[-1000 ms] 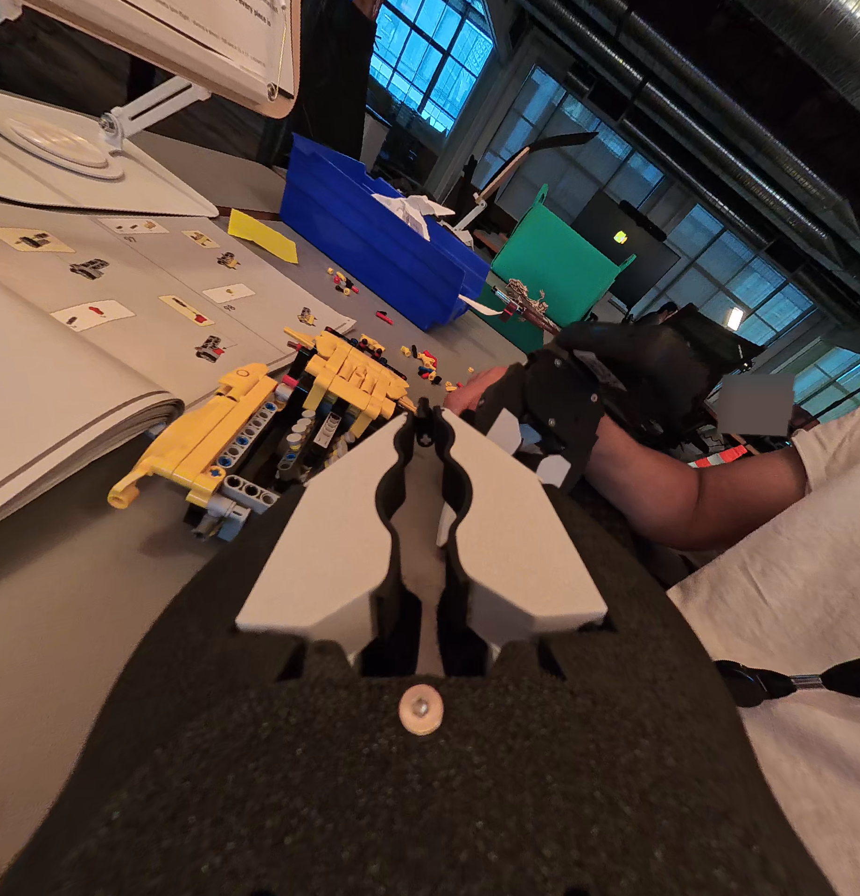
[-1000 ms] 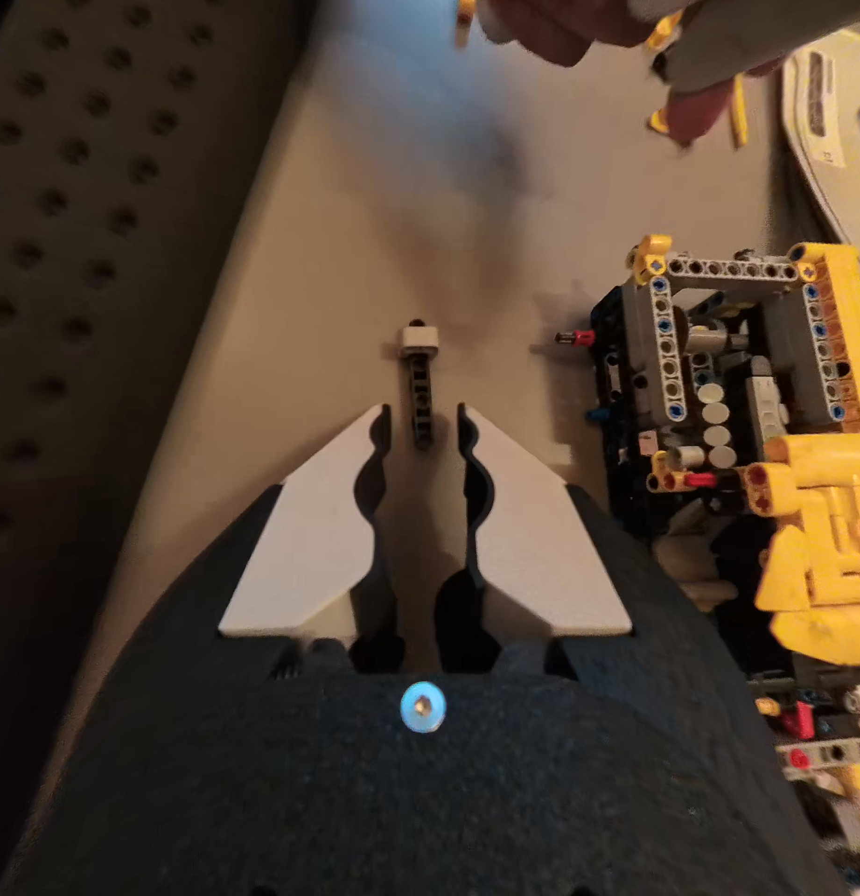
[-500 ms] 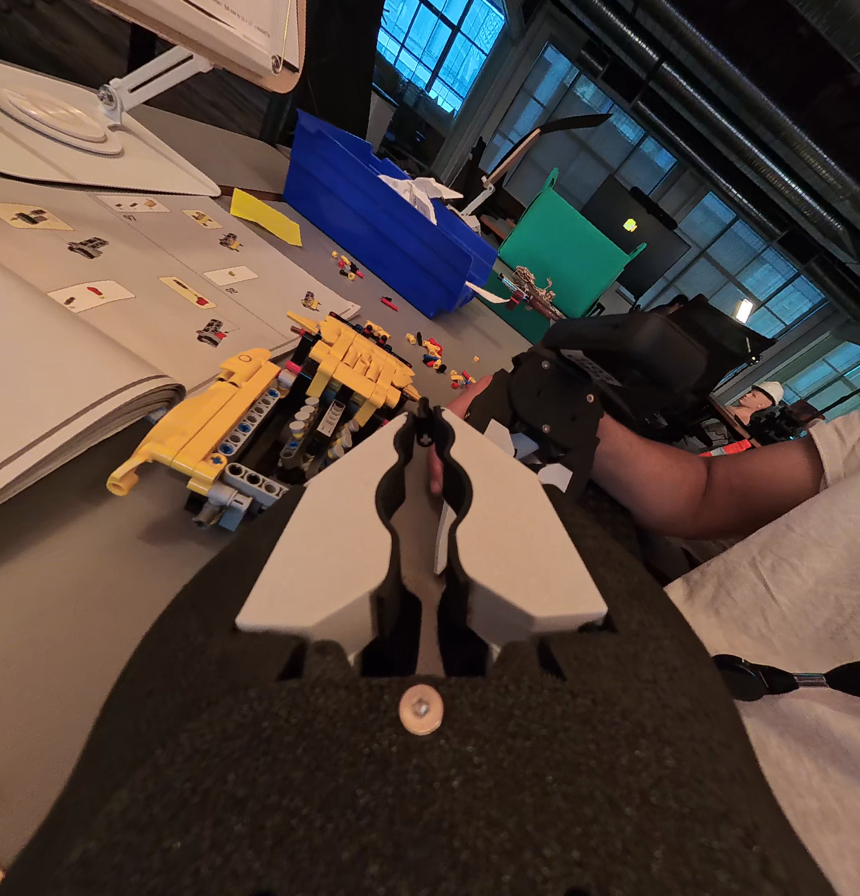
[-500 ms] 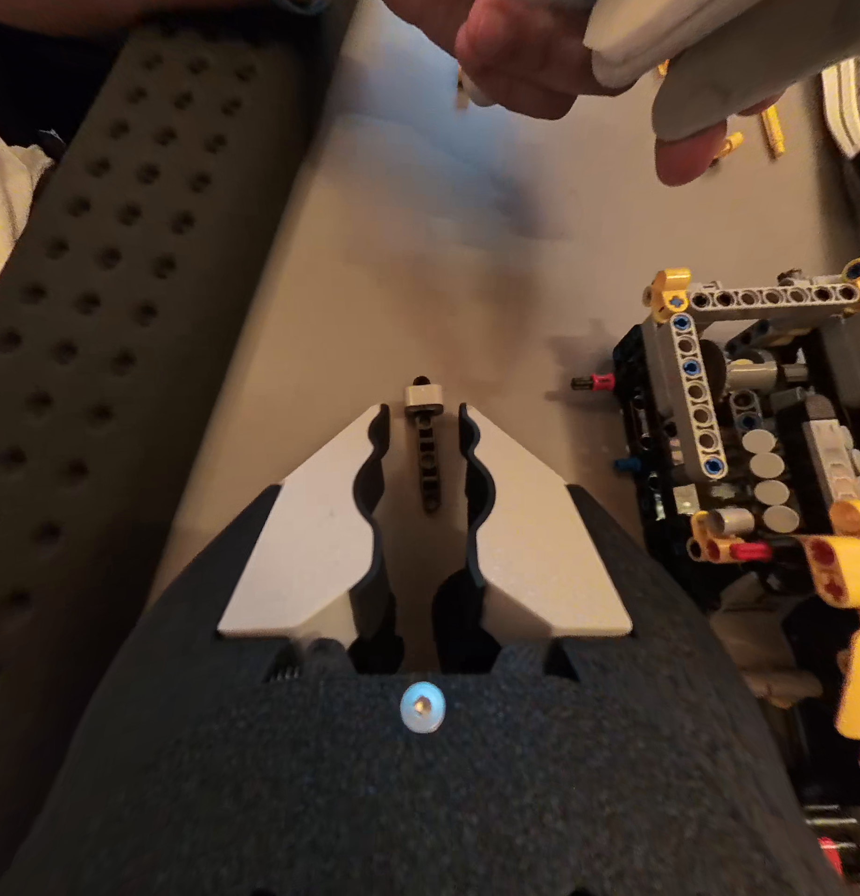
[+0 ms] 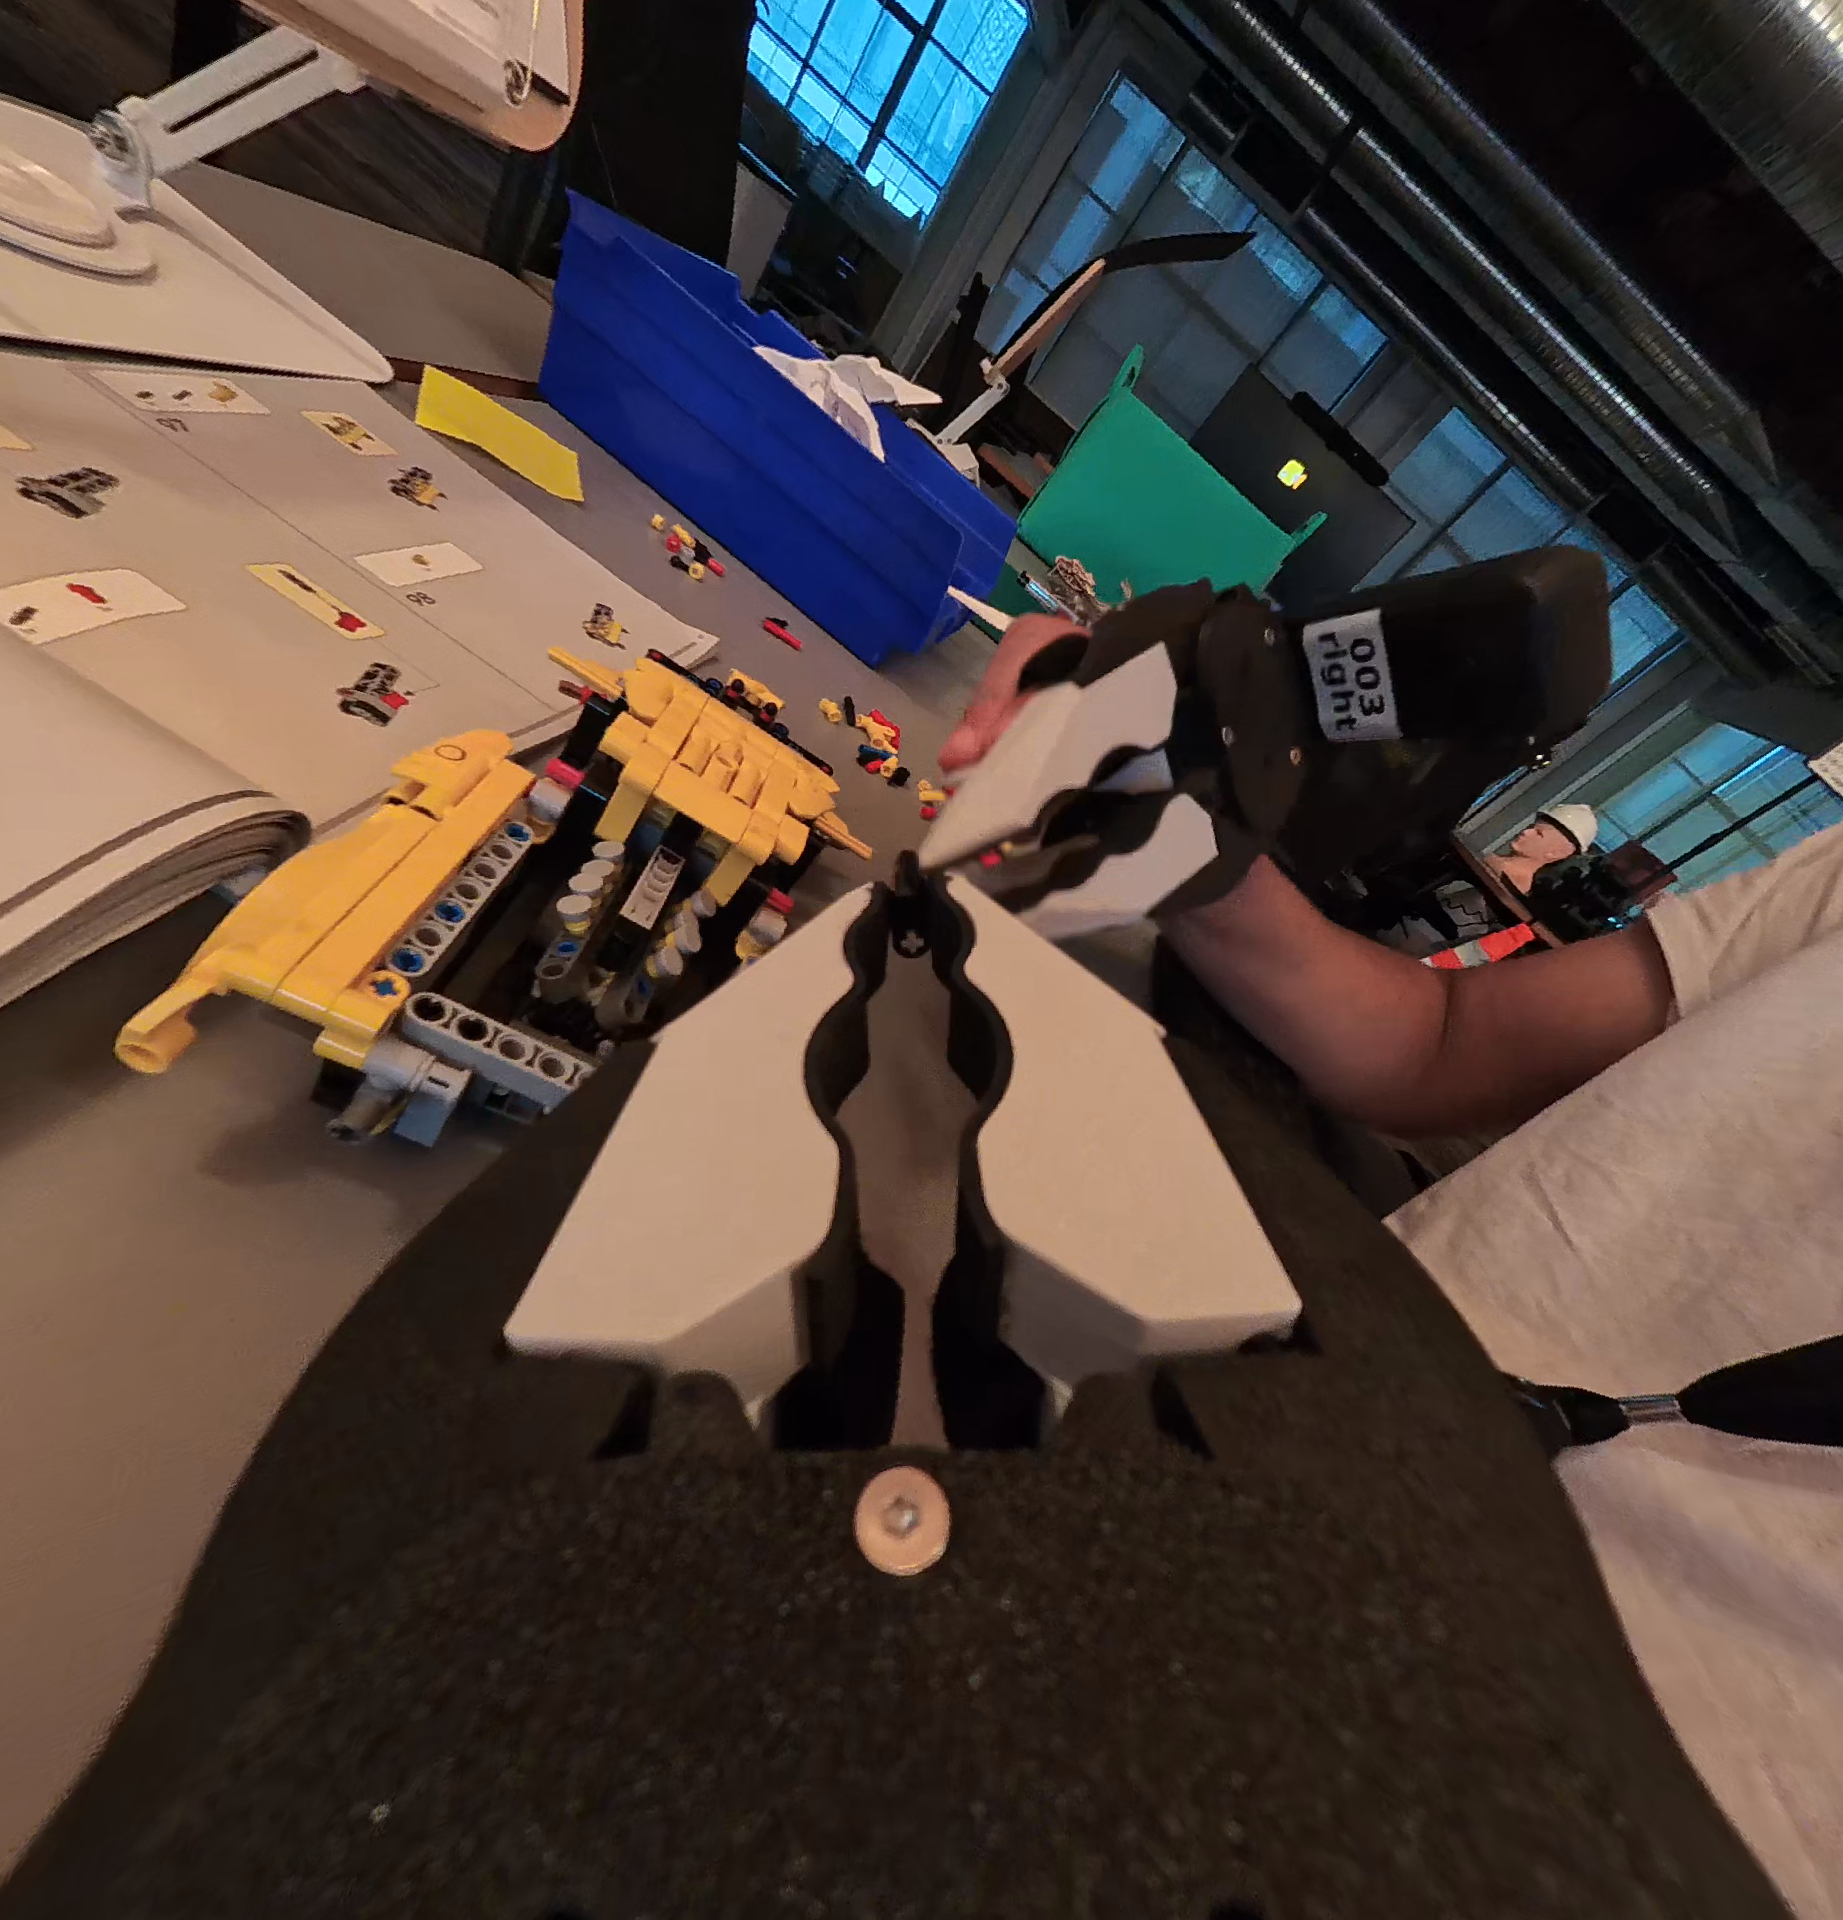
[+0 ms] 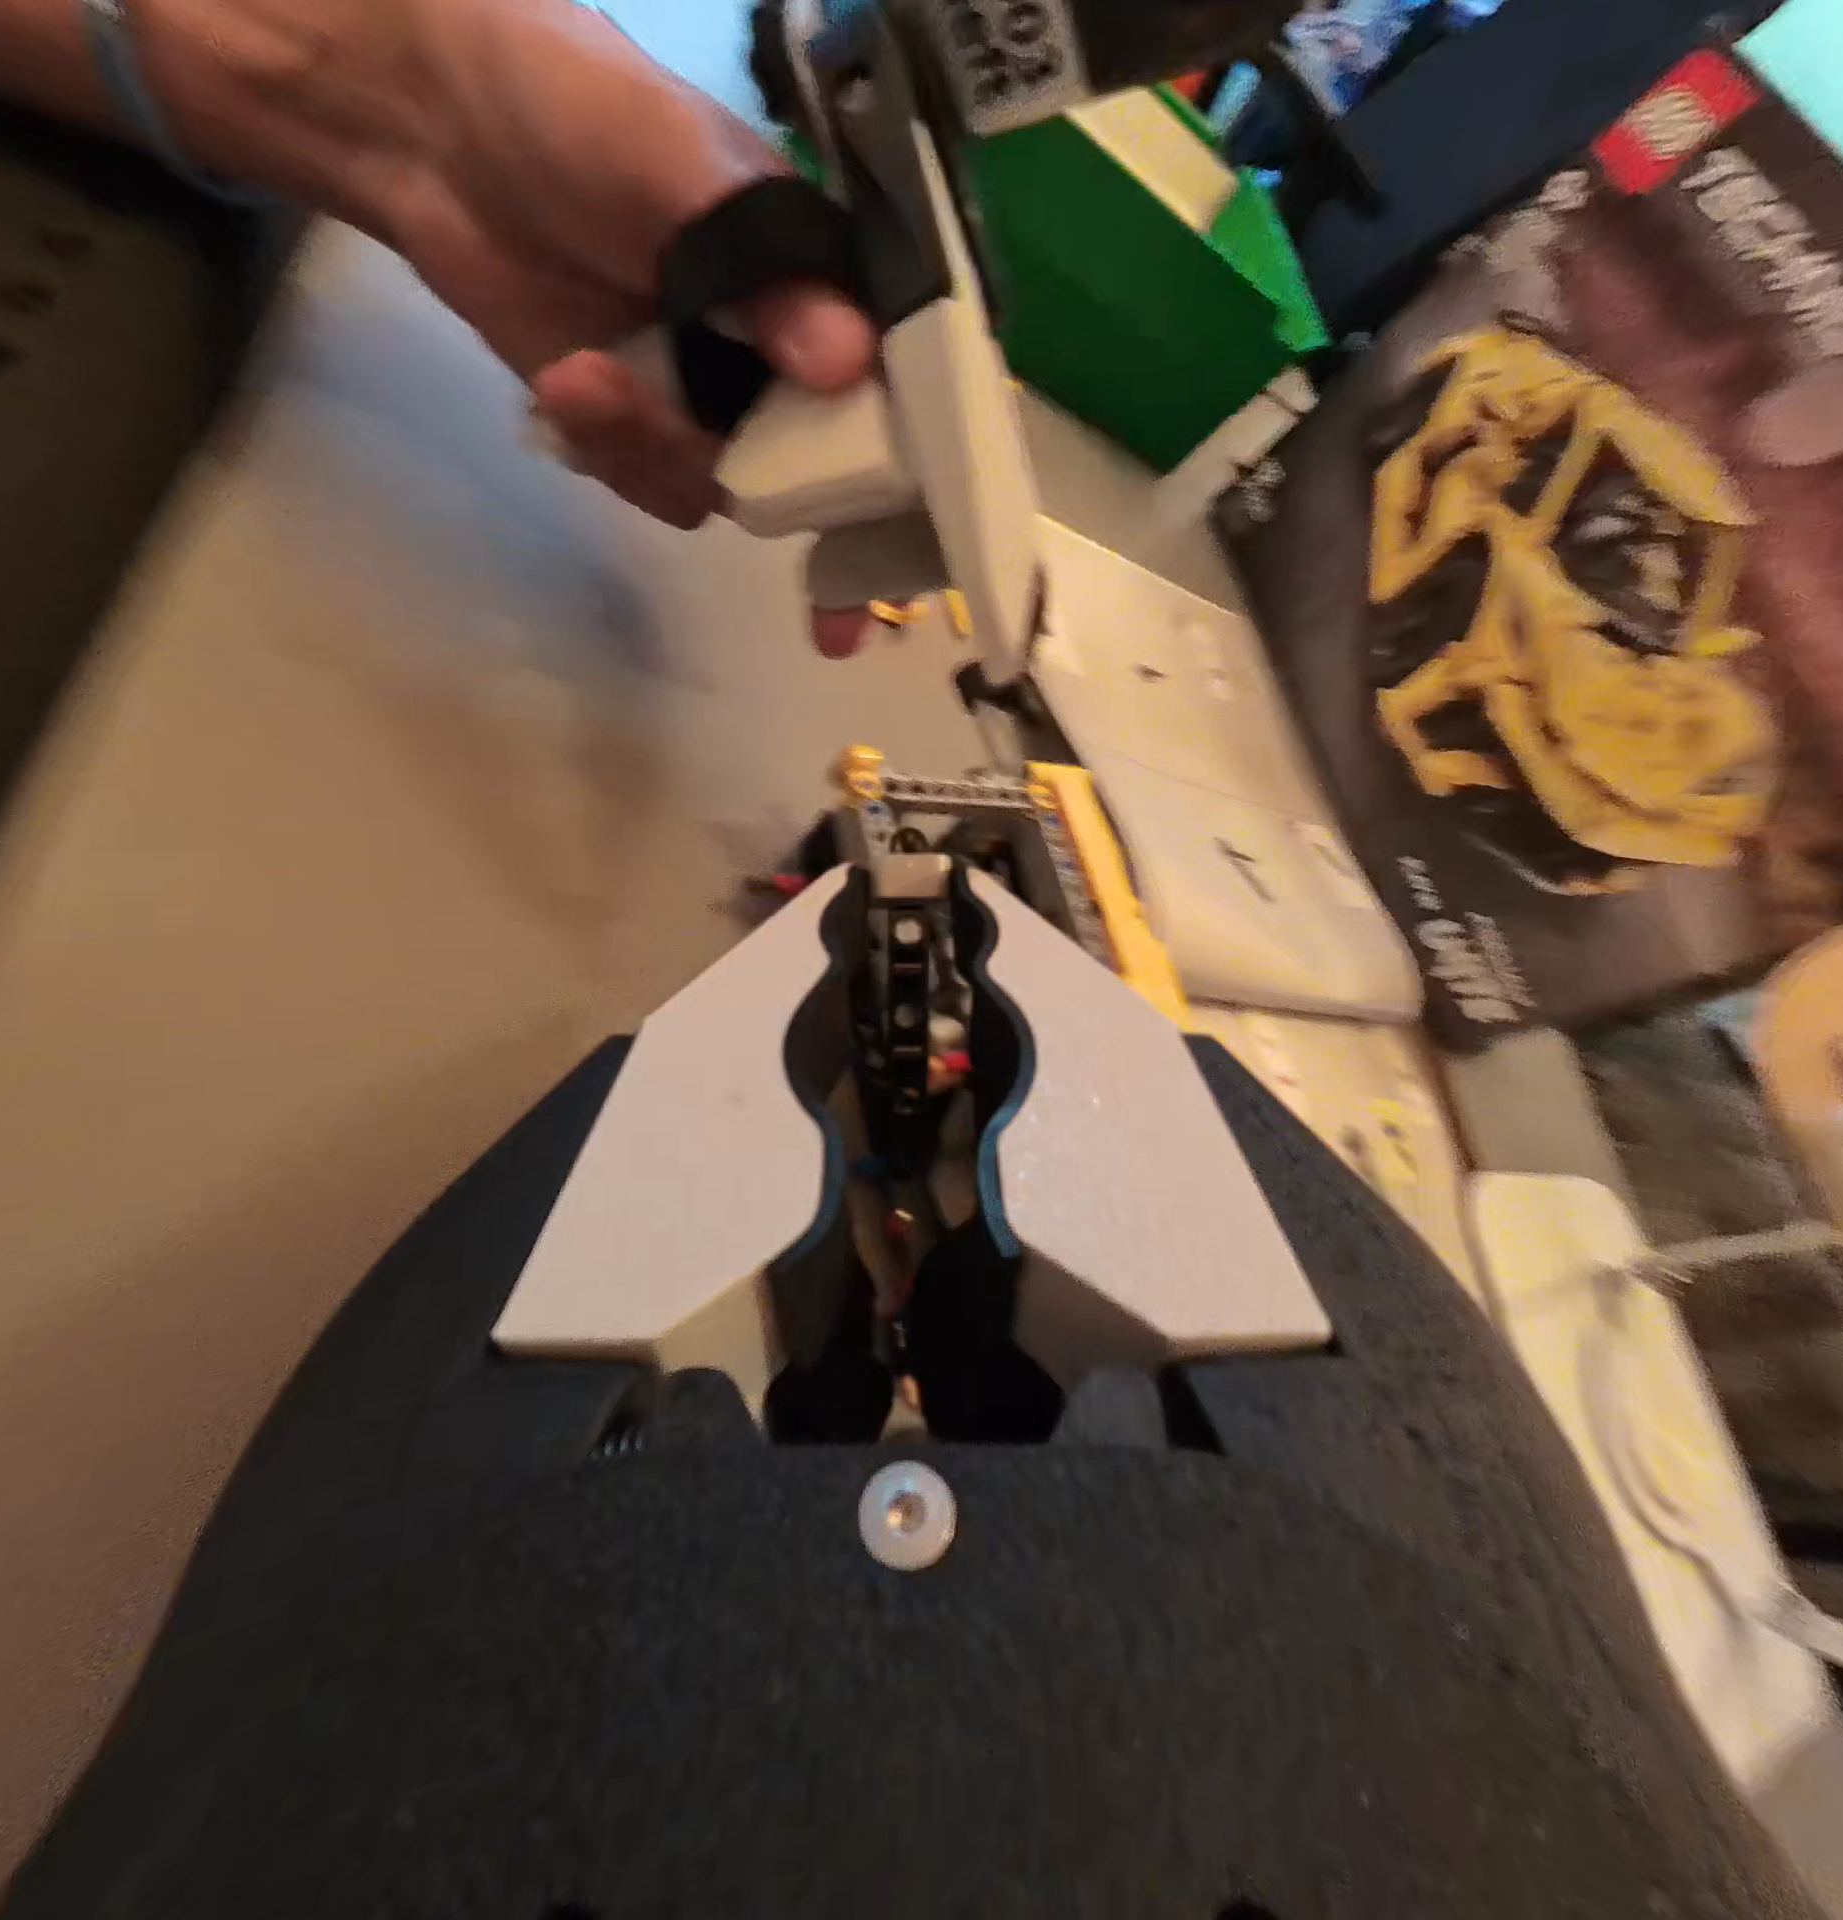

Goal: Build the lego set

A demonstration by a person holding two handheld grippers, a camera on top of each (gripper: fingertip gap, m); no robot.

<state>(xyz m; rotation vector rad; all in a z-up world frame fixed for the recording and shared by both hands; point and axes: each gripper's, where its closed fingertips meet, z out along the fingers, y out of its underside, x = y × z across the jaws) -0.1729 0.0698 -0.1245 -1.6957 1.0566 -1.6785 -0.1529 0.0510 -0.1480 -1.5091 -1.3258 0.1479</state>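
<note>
The yellow and black lego model [image 5: 605, 862] lies on the grey table beside the open instruction booklet [image 5: 169, 644]. My left gripper [image 5: 909, 894] is shut on a small black piece [image 5: 909, 935] at its tips, held above the table in front of the model. My right gripper [image 6: 909, 883] is shut on a black holed beam [image 6: 901, 997] with a grey piece [image 6: 915, 875] on its far end, lifted off the table. In the left wrist view the right gripper [image 5: 984, 862] comes in from the right, its tips almost touching my left tips. The model [image 6: 948, 795] shows behind the beam.
A blue bin [image 5: 751, 457] and a green bin [image 5: 1135, 509] stand at the back. Several loose small pieces [image 5: 875, 738] lie beyond the model. The lego box [image 6: 1571, 623] stands to the right. A person's forearm [image 5: 1416, 1018] crosses the right side. Spacing between my two grippers at the tips: around 4 cm.
My right gripper closed on the black beam that lay on the table, lifted it and swung it toward the left gripper and the model. The left gripper kept its grip.
</note>
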